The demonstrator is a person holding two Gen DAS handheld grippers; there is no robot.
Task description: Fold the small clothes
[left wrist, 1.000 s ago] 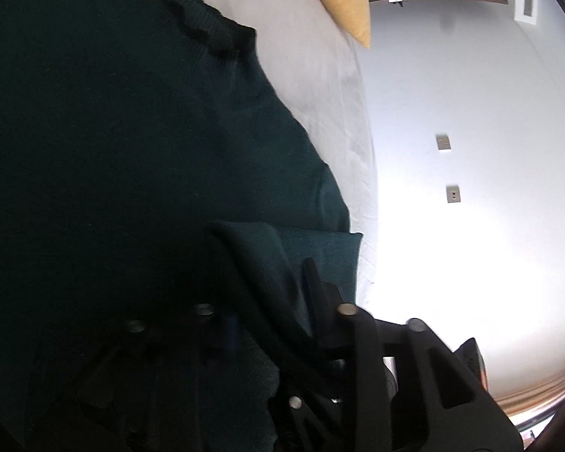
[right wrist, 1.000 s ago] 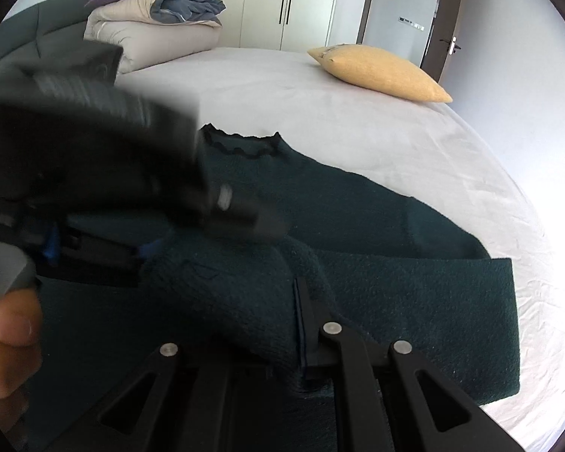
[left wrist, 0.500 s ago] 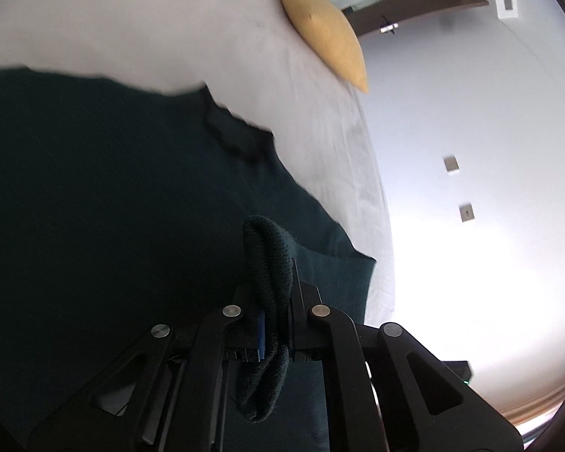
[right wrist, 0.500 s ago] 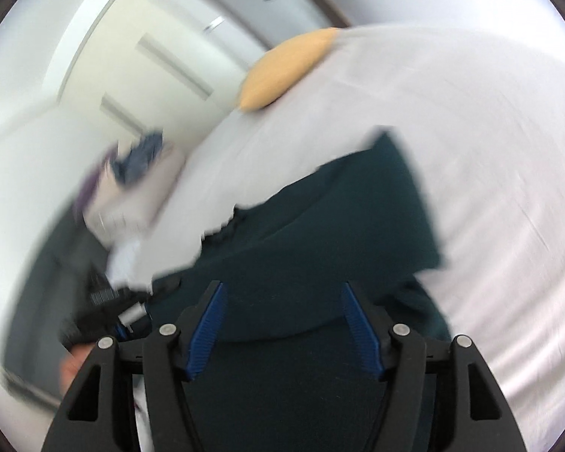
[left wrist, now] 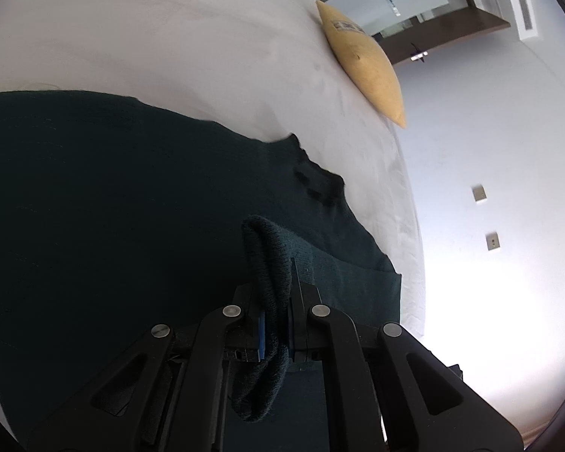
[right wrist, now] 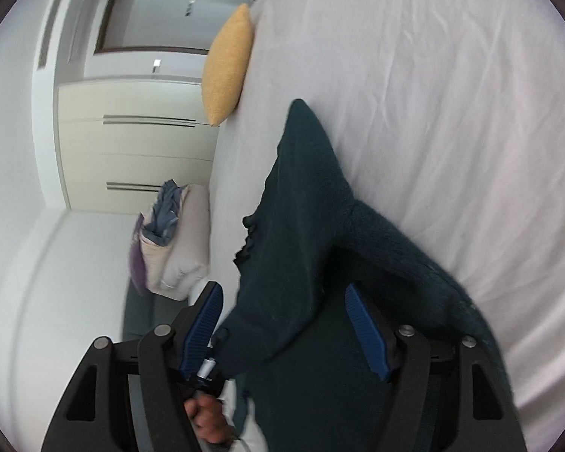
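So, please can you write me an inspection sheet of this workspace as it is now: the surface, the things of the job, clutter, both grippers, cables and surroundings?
Surface: bed with a white, lightly wrinkled sheet.
Job's things: dark green knitted sweater spread on the sheet, one fold of it lifted.
Clutter: yellow pillow at the bed's edge; pile of folded bedding further away.
Grippers: left gripper shut on the sweater's fold; right gripper has just been opening, its blue pads apart, the sweater behind them and not pinched.
Cables: nothing seen.
Surroundings: cream wardrobe doors, dark-framed doorway, white wall with two small plates.
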